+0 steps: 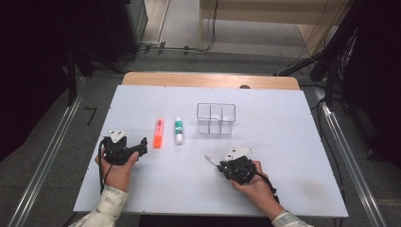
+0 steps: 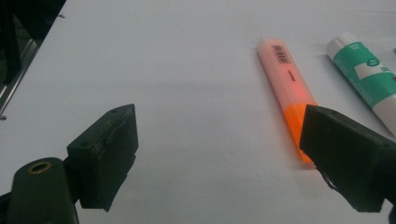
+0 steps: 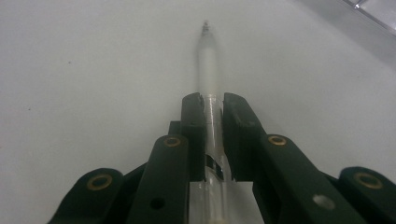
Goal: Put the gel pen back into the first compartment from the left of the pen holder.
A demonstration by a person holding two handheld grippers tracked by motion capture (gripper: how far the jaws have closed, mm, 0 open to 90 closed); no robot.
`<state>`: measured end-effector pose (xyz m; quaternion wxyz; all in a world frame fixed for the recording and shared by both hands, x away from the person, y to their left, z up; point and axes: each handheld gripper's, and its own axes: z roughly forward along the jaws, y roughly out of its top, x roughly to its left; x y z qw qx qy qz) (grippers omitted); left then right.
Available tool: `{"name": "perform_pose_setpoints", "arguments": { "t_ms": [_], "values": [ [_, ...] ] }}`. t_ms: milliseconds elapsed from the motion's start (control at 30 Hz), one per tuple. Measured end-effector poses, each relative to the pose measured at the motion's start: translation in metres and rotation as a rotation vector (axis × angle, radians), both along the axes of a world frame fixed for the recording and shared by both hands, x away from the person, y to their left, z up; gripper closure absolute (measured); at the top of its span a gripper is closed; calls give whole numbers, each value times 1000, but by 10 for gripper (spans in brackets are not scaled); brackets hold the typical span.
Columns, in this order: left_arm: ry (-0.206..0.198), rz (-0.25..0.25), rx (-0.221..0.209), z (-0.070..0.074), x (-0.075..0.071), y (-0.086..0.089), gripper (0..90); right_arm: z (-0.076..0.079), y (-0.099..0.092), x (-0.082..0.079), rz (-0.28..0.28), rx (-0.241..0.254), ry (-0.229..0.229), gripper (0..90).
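Near the table's [image 1: 142, 198] front edge, a clear pen [image 3: 208, 70] is clamped lengthwise by the right gripper [image 3: 212, 105]; it should be lifted level. The left gripper [image 2: 219, 140] is held wide open, empty.

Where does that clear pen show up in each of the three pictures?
High view: the clear pen lies low and right of centre, its tip poking out left of the right hand-held gripper.
Left gripper view: I cannot find the pen there.
Right gripper view: the pen runs up the middle, clamped between the two black jaws.
Shared landmark: the white table under the pen.
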<state>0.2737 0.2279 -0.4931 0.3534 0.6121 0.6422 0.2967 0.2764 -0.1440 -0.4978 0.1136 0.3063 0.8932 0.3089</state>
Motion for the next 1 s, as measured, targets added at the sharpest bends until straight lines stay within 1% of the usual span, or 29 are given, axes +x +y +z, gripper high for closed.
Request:
{"name": "perform_pose_setpoints", "arguments": {
  "t_ms": [200,500,700,767,1000],
  "values": [
    [-3,0,-3,0,0,1,123,0,-3,3,-4,24,27,774],
    [-3,0,-5,1,0,1,123,9,-12,6,-47,80,-9,774],
    [-2,2,-7,0,0,2,123,14,-14,7,-53,106,-25,774],
    [-1,2,-7,0,0,2,123,17,-15,8,-55,117,-30,774],
    [4,0,-8,0,0,2,124,35,-18,15,-73,191,-48,774]
  ]
}}
